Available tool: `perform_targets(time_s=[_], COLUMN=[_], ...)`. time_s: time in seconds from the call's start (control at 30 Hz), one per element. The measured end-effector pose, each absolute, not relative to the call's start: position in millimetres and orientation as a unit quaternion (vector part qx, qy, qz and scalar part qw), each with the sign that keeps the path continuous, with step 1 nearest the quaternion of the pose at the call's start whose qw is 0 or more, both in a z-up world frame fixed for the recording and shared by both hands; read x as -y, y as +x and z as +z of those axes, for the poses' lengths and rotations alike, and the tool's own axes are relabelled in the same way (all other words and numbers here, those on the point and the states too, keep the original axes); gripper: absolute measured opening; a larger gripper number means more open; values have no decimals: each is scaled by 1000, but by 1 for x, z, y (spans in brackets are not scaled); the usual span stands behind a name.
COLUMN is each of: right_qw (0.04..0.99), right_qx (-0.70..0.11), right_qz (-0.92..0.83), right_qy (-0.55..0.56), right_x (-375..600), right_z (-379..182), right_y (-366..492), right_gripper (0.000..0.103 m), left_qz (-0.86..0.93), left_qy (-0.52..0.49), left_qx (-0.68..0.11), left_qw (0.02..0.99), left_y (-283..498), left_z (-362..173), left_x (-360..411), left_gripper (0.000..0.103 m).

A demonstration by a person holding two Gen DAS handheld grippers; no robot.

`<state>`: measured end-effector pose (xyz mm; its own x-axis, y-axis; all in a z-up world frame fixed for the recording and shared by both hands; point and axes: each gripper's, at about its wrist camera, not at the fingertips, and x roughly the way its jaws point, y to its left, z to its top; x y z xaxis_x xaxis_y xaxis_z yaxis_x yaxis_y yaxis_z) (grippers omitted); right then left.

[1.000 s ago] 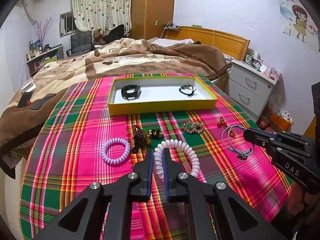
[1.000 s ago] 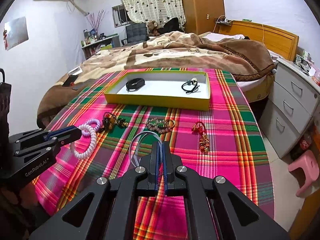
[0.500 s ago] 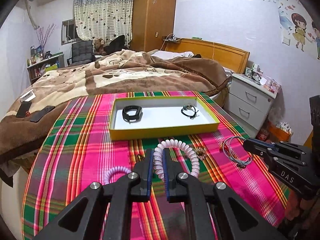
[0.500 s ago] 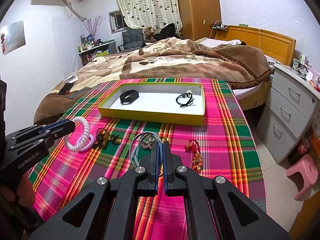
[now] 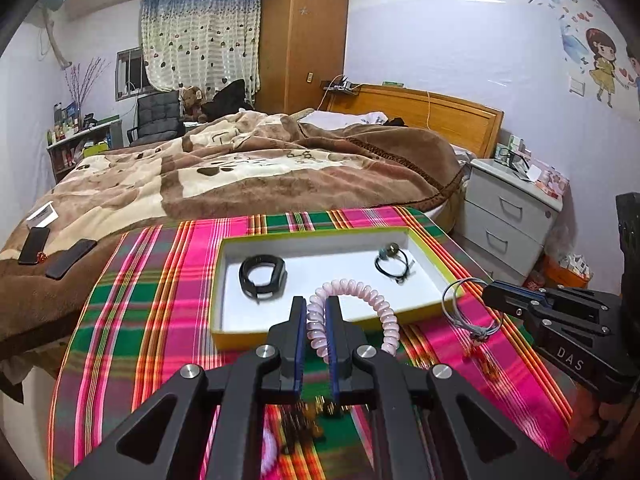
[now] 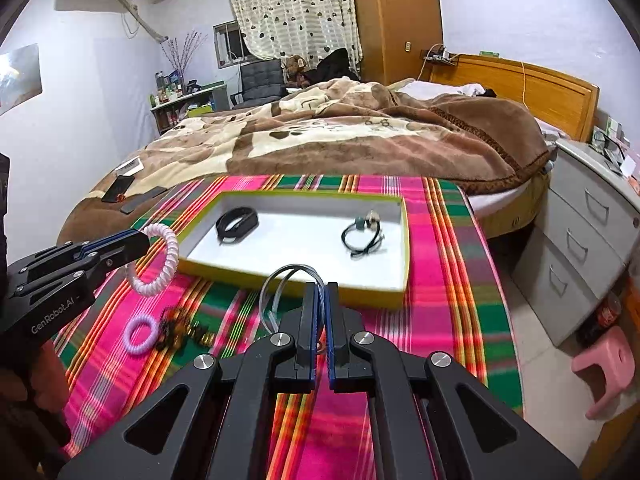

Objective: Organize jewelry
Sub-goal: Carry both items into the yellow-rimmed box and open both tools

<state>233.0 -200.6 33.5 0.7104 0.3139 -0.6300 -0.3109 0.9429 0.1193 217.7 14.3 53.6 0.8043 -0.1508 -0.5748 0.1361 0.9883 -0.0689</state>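
Left gripper (image 5: pixel 316 312) jaws clamp a pink coil bracelet (image 5: pixel 370 296); right gripper (image 6: pixel 322 300) jaws pinch a grey cord bracelet (image 6: pixel 280 284), both raised near the yellow tray (image 6: pixel 296 278).

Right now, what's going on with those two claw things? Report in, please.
Left gripper shut on pink spiral bracelet. Right gripper shut on grey cord bracelet. Both near yellow tray. Path clear.

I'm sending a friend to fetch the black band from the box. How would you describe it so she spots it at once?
On the plaid table sits a yellow-rimmed box with a white floor. Two dark pieces lie in it: the black band is toward the left end. It is a thick, plain loop, unlike the thin cord bracelet with beads at the right end.
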Motion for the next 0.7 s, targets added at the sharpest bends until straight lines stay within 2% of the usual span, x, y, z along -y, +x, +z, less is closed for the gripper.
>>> perform_targets(time_s=[0.3, 0.7], right_qw=[918, 900], right_qx=[-359, -405], right_qz=[168, 160], right_qy=[4, 21], right_x=[193, 189], right_z=[18, -21], right_y=[296, 367], right_gripper=[3, 3], left_qz=[-77, -67], left_qy=[-8, 5], left_qx=[-307, -362], left_qw=[949, 930], left_y=[285, 364], left_z=[46, 6], left_x=[-16, -11], left_gripper=[9, 9])
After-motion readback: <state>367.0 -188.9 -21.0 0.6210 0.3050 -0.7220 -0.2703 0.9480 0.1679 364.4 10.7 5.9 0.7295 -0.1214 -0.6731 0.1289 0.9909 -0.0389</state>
